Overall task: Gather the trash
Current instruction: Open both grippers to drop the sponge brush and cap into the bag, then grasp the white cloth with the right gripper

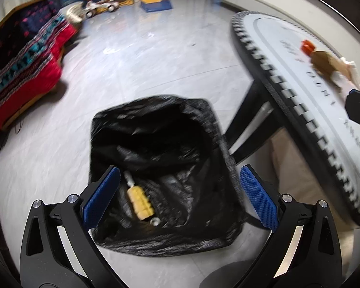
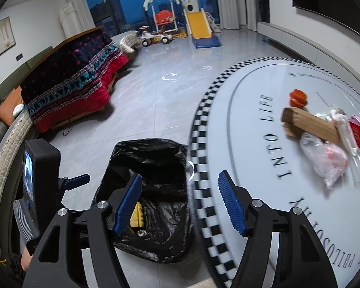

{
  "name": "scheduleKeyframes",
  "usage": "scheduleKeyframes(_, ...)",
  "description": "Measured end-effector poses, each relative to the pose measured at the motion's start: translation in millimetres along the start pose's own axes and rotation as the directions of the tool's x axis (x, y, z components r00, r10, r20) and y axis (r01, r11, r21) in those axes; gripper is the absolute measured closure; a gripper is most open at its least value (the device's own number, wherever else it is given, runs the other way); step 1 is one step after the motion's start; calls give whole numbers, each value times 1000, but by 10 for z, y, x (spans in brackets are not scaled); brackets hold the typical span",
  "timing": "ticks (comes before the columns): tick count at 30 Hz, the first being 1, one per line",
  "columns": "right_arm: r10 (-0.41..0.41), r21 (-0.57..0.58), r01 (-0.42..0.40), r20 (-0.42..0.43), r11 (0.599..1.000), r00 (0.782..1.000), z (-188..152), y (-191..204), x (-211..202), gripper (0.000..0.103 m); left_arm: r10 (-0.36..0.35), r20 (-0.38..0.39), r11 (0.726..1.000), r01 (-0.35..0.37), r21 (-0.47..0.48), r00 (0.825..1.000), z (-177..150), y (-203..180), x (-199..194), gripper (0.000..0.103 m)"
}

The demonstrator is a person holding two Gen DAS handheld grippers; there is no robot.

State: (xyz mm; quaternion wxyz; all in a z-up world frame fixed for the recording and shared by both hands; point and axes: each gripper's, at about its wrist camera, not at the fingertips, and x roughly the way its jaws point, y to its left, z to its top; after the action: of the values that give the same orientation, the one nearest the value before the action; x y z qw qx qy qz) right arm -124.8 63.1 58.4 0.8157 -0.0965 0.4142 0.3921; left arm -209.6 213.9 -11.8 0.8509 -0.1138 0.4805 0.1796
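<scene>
A black trash bag [image 1: 156,168] stands open on the floor beside the white round table [image 1: 300,91]. A yellow ridged item [image 1: 140,201] lies inside it. My left gripper [image 1: 180,196] is open and empty above the bag. My right gripper [image 2: 180,206] is open and empty over the table's checkered edge [image 2: 204,192], with the bag [image 2: 153,192] below on the left. On the table [image 2: 252,120] lie a brown cardboard piece [image 2: 312,124], an orange cap [image 2: 298,98], a clear plastic bag [image 2: 324,160] and a red packet [image 2: 356,132].
A sofa with a red and dark patterned blanket [image 2: 72,84] stands to the left. A children's slide [image 2: 201,28], swing [image 2: 163,14] and toy car [image 2: 156,38] are at the far window. The left gripper's body [image 2: 40,168] shows at the left of the right wrist view.
</scene>
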Motion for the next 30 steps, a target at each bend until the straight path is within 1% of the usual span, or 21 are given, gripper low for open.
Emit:
scheduleKeyframes(4, -49, 18, 48, 31, 999, 998, 26, -261, -134, 36, -41, 25, 999, 40, 37, 999, 168, -257, -66, 6)
scheduleKeyframes(10, -131, 54, 128, 68, 990, 989, 129, -704, -331, 36, -103, 52, 991, 98, 94, 993, 483, -686, -150, 6)
scheduleKeyframes(15, -183, 112, 174, 68, 978, 981, 239, -1144, -430, 36, -152, 84, 979, 139, 149, 985, 727, -1039, -201, 6)
scheduleKeyframes(18, -209, 148, 198, 65, 969, 976, 292, -1387, -459, 36, -158, 98, 971, 136, 196, 983, 864, -1256, -198, 6)
scheduleKeyframes(20, -234, 164, 222, 61, 961, 970, 327, -1535, -462, 40, -149, 112, 965, 120, 232, 983, 951, -1381, -191, 6)
scheduleKeyframes(23, -262, 174, 250, 45, 952, 964, 380, -1711, -428, 45, -156, 116, 958, 122, 259, 981, 1087, -1497, -168, 6)
scheduleKeyframes(26, -286, 181, 278, 24, 943, 958, 437, -1877, -335, 48, -180, 117, 955, 145, 260, 977, 1205, -1557, -170, 6)
scheduleKeyframes(30, -294, 193, 288, -1, 938, 956, 504, -2036, -218, 53, -215, 112, 947, 179, 268, 970, 1315, -1678, -145, 6)
